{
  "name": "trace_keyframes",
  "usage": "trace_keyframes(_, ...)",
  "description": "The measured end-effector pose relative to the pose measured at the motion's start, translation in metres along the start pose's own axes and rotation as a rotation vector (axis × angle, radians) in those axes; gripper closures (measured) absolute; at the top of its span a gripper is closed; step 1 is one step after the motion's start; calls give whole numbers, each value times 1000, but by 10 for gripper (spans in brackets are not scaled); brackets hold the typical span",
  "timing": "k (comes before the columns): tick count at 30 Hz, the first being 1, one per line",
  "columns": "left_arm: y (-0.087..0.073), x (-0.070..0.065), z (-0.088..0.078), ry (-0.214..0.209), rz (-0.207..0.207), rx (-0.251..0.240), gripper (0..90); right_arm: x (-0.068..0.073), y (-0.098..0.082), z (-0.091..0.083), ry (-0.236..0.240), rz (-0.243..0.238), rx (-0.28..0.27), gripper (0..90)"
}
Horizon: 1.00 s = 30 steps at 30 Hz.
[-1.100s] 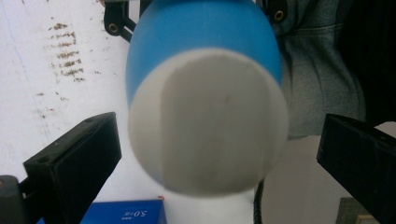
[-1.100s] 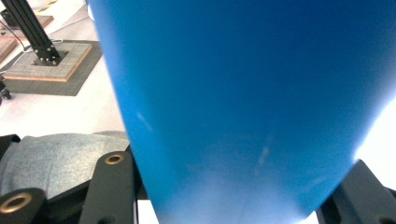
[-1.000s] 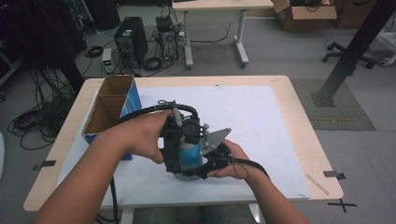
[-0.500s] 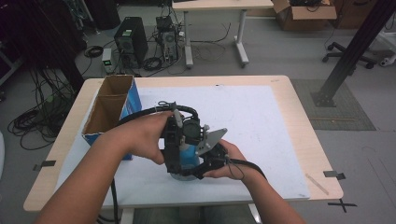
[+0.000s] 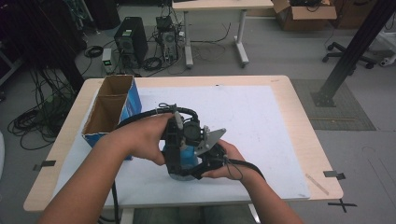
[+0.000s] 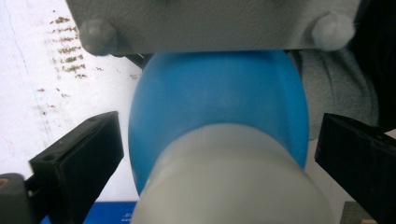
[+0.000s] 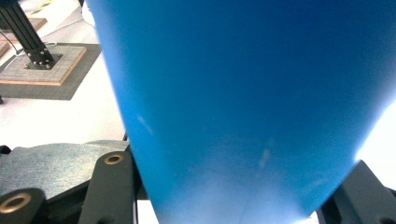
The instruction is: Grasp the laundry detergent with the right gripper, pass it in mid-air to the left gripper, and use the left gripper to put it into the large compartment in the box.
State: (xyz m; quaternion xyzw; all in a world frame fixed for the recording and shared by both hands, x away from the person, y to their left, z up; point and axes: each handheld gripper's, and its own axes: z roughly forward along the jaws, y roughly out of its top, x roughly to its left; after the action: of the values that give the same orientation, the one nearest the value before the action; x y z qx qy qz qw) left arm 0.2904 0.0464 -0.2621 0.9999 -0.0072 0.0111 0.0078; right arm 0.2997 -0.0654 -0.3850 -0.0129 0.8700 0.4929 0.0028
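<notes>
A blue bottle [image 5: 187, 157] with a pale cap stands near the table's front edge between both hands. My right gripper [image 5: 201, 164] comes in from the right, shut on the bottle's blue body [image 7: 243, 93]; in its own view the right gripper [image 7: 238, 196] has a black jaw on either side. My left gripper [image 5: 179, 156] points down from above. In the left gripper view the cap [image 6: 233, 186] and blue shoulder [image 6: 215, 98] sit between the jaws of the left gripper [image 6: 219, 158]. Those jaws have just been closing, with a gap still on each side.
An open cardboard box [image 5: 112, 105] with blue sides stands at the table's left. A white sheet [image 5: 252, 116] covers most of the wooden tabletop [image 5: 308, 140]. The right gripper's grey plate [image 6: 210, 23] hangs just above the bottle. Computers and cables lie on the floor beyond.
</notes>
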Motion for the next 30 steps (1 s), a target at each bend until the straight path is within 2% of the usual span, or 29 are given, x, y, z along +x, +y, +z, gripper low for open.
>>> trace_keyframes(13,0,1,2,14,-4,2,117,-1,-1,0,-6,-2,-3,444)
trace_keyframes(30,-1,2,0,6,-6,7,220,-1,0,1,-8,-2,-7,443)
